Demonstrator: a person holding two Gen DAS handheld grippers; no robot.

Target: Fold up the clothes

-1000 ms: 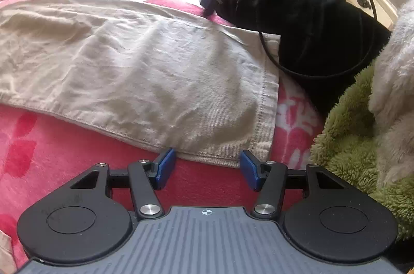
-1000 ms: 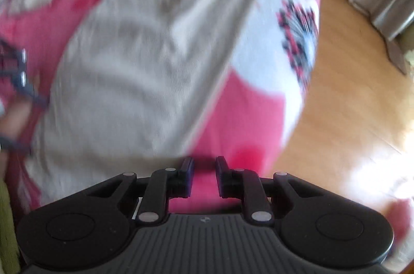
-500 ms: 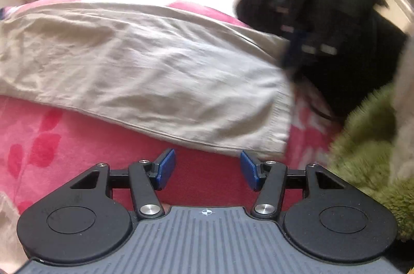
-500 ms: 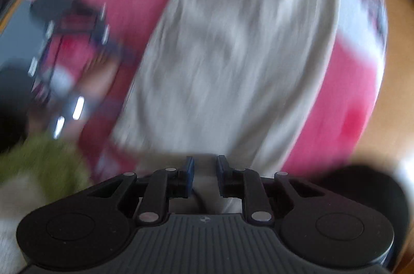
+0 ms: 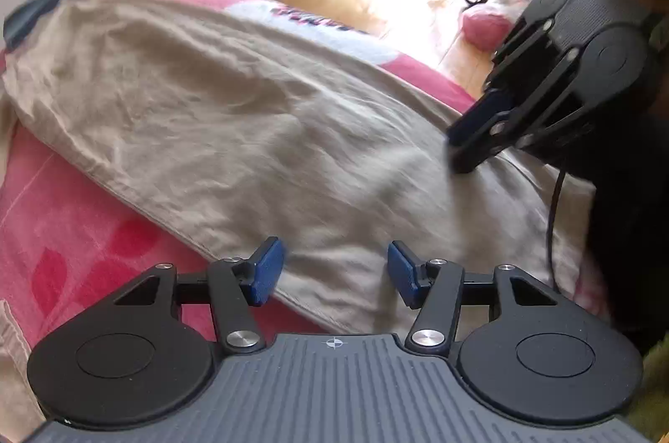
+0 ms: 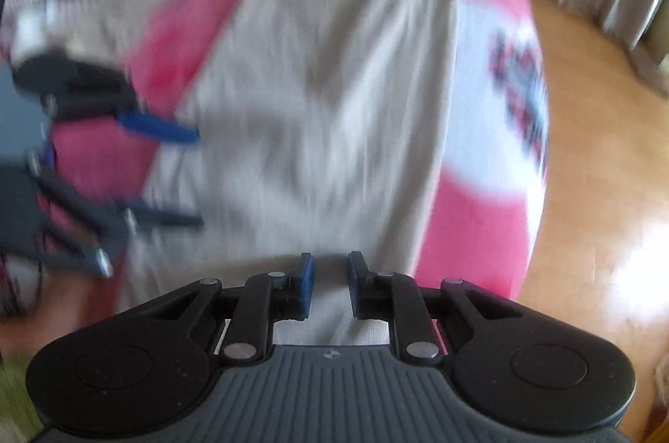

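We have the beige trousers (image 5: 251, 133) laid long across the bed, on a pink blanket (image 5: 75, 225) with a white printed patch. Our left tool (image 5: 332, 271) hovers at the near hem corner with its blue pads wide apart and nothing between them. Our right tool (image 6: 330, 286) sits over the other corner of that hem, its pads close together with only a narrow gap; pale cloth shows in the gap, but the picture is blurred and we cannot tell whether it is pinched.

The risks as we judge them:
- The cloth is a thin woven cotton, creased and limp — a pinch may catch only the top layer, so the leg would open when lifted.
- One corner held and the other free would drag the hem askew and skew any fold.
- The blanket is soft and napped; a pad pressed low could gather it along with the hem.
- The right tool's cable (image 5: 554, 217) trails over the cloth near the hem and could snag.

The hem is stitched and straight, the leg flat and broad.
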